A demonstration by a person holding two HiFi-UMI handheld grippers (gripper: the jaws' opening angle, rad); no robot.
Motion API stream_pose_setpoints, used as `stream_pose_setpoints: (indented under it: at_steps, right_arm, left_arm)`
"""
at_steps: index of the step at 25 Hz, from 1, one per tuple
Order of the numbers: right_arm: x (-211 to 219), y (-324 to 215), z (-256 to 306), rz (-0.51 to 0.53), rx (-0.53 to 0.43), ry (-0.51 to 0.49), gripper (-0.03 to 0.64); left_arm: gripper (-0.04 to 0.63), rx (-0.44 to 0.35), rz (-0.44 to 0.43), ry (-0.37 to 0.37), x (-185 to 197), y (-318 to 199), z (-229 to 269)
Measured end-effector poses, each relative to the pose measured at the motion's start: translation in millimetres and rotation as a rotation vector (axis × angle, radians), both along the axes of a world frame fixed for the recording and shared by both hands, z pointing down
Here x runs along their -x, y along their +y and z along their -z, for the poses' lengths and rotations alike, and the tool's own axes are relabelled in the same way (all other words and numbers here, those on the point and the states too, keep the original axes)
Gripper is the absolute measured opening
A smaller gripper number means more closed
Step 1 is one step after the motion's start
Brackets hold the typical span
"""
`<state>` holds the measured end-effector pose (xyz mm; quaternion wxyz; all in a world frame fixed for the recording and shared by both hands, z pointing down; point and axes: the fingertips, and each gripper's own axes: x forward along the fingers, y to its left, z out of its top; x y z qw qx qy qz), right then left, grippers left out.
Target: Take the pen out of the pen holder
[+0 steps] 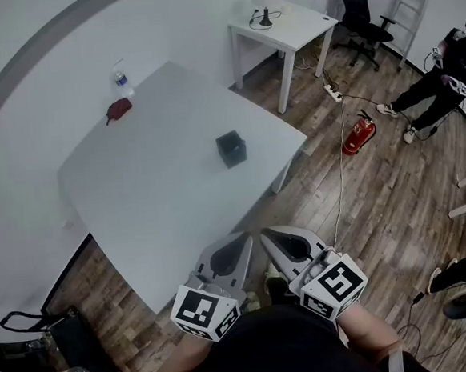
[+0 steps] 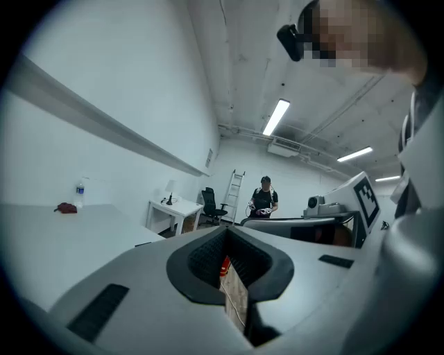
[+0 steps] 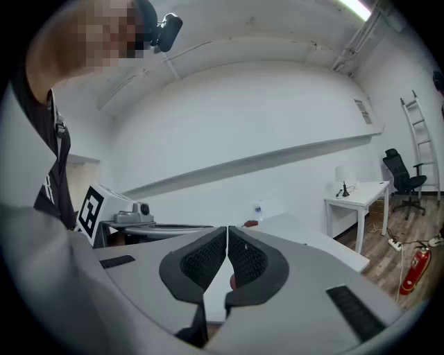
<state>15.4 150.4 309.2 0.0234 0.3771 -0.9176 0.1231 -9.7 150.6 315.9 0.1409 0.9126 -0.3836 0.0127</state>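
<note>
**Ready pose, reach not begun**

- Holder (image 1: 231,149): dark, open-topped, upright on the table (image 1: 163,211) near its right edge, well apart from both grippers.
- Pen: too small to make out from here; presumably inside the holder.
- Left gripper (image 1: 245,240) and right gripper (image 1: 267,236): held low against the body, side by side, tips almost meeting, both aimed toward the table.
- Left jaws are pressed together with nothing between them. Right jaws are likewise closed and empty.

Judgement: this is a neutral carry pose off the table's near corner. A gripper must part its jaws before going for the pen.
</note>
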Motion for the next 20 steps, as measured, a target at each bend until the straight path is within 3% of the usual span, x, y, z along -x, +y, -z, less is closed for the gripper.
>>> stream_pose_setpoints:
  at_steps: [10, 20]
  right_arm:
    - [-48, -76, 6, 0.081, -0.002, 0.003, 0.015]
    - [-39, -139, -24, 0.141, 0.084, -0.002, 0.015]
  left_arm:
    - [0.006, -0.013, 0.105, -0.003, -46, -75, 6]
    - [0.006, 0.039, 0.163, -0.037, -42, -136, -18]
